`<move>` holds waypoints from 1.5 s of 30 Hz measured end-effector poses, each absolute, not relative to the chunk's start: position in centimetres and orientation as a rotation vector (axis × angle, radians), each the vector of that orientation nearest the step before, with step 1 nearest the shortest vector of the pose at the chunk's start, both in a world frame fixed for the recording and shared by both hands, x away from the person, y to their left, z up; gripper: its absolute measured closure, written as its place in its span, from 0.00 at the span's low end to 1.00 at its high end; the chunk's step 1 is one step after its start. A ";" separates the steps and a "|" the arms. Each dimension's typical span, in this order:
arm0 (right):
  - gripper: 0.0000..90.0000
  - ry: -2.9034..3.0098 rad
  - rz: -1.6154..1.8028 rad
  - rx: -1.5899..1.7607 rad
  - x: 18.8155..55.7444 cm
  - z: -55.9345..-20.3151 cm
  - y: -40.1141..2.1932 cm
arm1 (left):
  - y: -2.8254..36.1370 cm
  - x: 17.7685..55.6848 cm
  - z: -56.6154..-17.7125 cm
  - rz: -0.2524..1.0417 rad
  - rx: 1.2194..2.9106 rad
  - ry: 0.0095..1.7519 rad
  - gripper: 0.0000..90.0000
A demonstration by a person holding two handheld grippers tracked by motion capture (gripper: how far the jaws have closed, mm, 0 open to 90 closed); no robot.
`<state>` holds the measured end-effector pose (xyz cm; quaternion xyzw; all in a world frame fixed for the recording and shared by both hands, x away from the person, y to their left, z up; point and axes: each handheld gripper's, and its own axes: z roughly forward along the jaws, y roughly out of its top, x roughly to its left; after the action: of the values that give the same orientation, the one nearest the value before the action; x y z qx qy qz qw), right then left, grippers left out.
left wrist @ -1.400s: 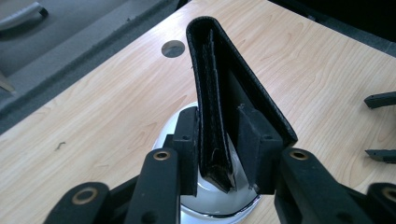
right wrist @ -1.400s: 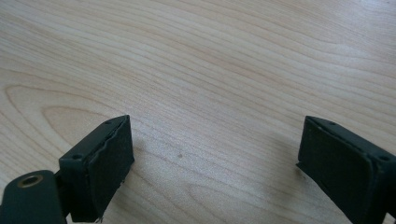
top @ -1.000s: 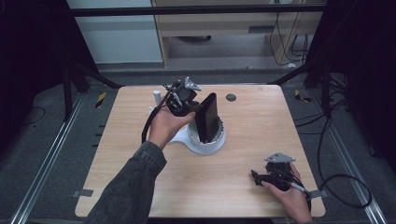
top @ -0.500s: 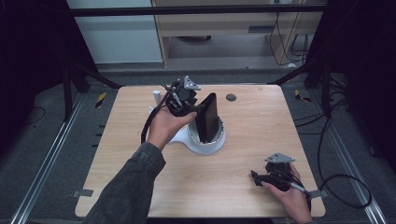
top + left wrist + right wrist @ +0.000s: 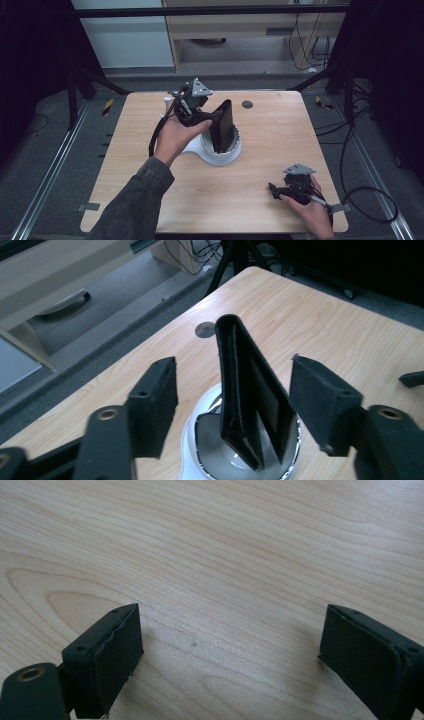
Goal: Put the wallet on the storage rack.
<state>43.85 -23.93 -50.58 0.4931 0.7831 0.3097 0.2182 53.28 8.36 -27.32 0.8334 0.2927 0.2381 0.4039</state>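
A black folded wallet (image 5: 250,400) stands on end in a white bowl (image 5: 220,152) with a shiny inner rim, and that bowl sits near the middle of the wooden worktop (image 5: 270,130). The wallet leans a little, its fold edge uppermost and its lower end down inside the bowl. The left gripper (image 5: 212,116) is at the wallet's top, on the side of the bowl facing the person's left hand (image 5: 175,137); its jaws have just been opening and now stand spread, one on each side of the wallet with a gap showing between each pad and the leather in the left gripper view. A small round grey disc (image 5: 247,104) is set into the worktop beyond the bowl. The right gripper (image 5: 274,189) rests low over bare wood well away from the bowl, toward the near right corner of the worktop, held in the right hand (image 5: 312,210); its jaws are spread apart with nothing between them
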 end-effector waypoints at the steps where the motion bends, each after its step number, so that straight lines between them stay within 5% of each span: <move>1: 0.11 2.169 0.856 1.363 43.9 -50.6 -23.9 | 8.3 53.1 -27.3 0.601 2.103 0.733 0.35; 17: 0.10 2.171 0.860 1.366 43.9 -50.6 -23.9 | 7.9 51.0 -28.6 0.538 2.112 0.686 0.08; 29: 0.09 2.173 0.864 1.353 43.8 -50.5 -23.8 | 8.7 48.8 -31.8 0.513 2.115 0.663 0.05; 45: 0.06 2.181 0.871 1.352 43.9 -50.7 -23.7 | 12.5 44.7 -41.7 0.412 2.234 0.671 0.05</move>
<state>43.93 -23.68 -50.72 0.4874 0.7862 0.3139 0.2140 44.66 12.50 -41.69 0.8737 0.2623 0.1612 0.3767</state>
